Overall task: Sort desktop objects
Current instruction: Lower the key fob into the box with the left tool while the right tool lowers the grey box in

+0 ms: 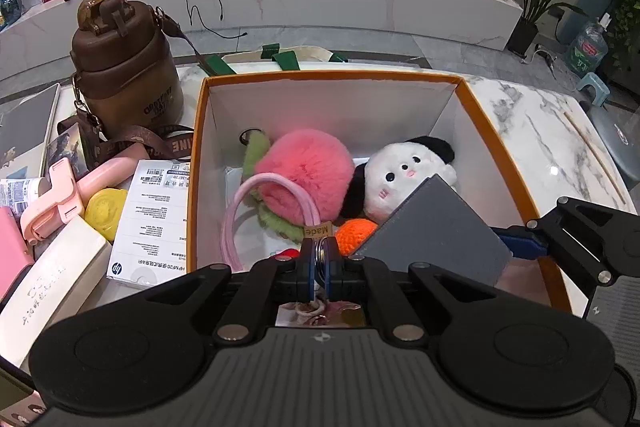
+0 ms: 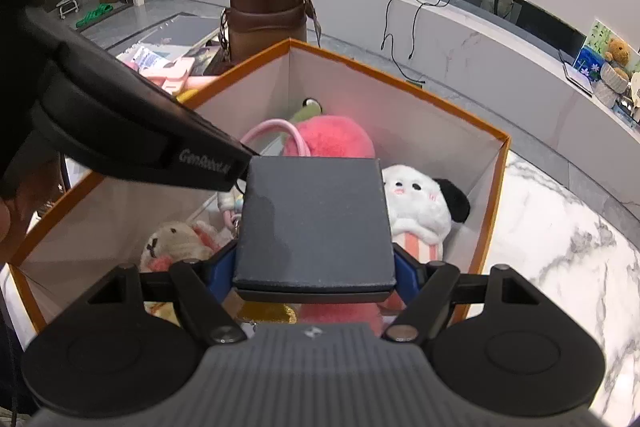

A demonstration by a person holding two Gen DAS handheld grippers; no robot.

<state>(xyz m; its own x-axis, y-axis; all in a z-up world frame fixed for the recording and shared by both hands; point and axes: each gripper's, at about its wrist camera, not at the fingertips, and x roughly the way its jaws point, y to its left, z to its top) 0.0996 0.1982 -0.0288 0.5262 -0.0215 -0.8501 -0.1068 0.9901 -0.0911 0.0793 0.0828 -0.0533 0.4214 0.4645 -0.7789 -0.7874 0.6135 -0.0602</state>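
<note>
My left gripper pinches a key ring with a pink strap; my right gripper clamps a dark box. Both hang over the orange-rimmed carton of plush toys. I'd lower each near the carton's front edge, then release one at a time.

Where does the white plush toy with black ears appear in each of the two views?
Left wrist: white plush toy lies right of centre in the orange-rimmed box, beside the pink fluffy ball.
Right wrist: it lies right of the dark grey box.
Shared landmark: brown bottle.
</note>
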